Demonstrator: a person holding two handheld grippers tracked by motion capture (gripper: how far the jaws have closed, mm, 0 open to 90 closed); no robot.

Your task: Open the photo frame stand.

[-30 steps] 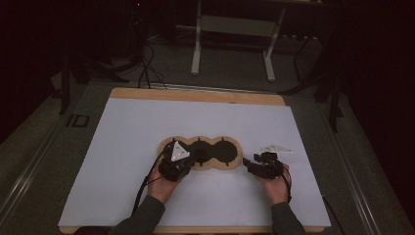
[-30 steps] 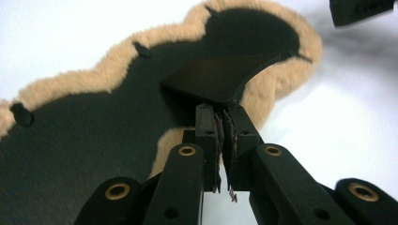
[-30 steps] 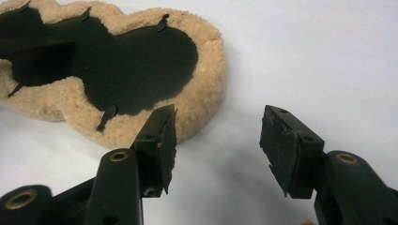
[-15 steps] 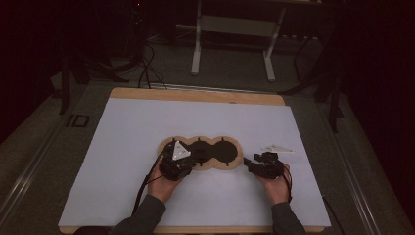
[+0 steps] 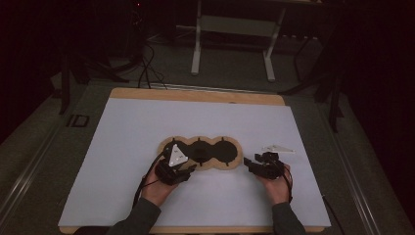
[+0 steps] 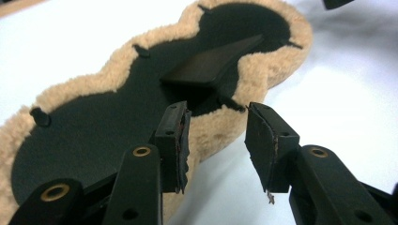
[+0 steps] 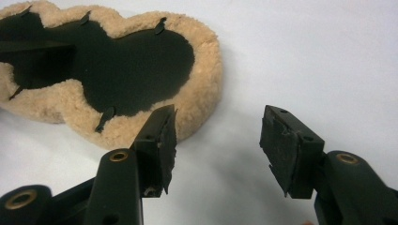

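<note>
Fleece pad [image 5: 200,152] mid-table [image 5: 122,147], flat piece [image 6: 211,63] seemingly on it

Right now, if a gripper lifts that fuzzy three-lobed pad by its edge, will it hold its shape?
Probably droops: the fleece pad lies thin and flat on the table. Likely light. The tan pile rim should grip well, not slip. It won't roll.
</note>
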